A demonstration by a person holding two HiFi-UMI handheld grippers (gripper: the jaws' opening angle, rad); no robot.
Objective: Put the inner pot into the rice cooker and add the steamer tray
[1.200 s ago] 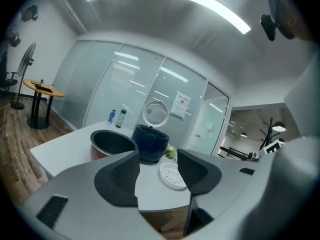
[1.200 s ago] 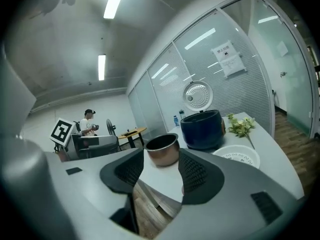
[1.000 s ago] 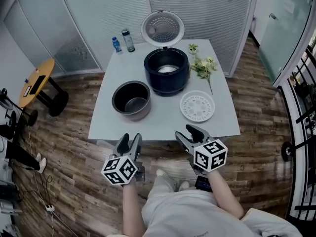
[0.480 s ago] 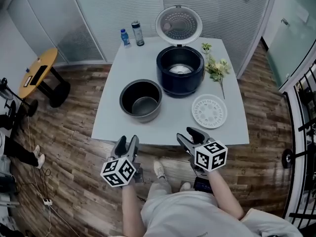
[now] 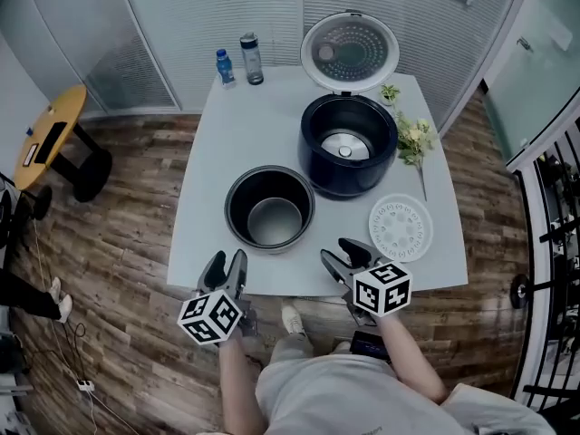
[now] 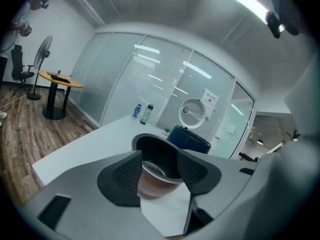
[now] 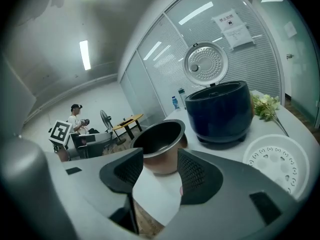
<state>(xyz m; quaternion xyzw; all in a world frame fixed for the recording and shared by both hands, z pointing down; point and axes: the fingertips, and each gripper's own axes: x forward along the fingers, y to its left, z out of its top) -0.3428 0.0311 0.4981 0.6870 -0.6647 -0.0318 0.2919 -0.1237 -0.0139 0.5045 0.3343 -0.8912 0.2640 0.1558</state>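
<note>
**Inner pot stands ahead, between the two open tongs**

The left tongs and the right tongs are both wide open and hold nothing. They hang just off the near edge of the surface. The pot stands upright in front of them, in the middle, a bit nearer the left tongs. The open rice cooker is past the pot, on the right tongs' side. The steamer tray lies flat just ahead of the right tongs. I think both tongs should reach forward and take the pot's rim, one on each side.
</note>
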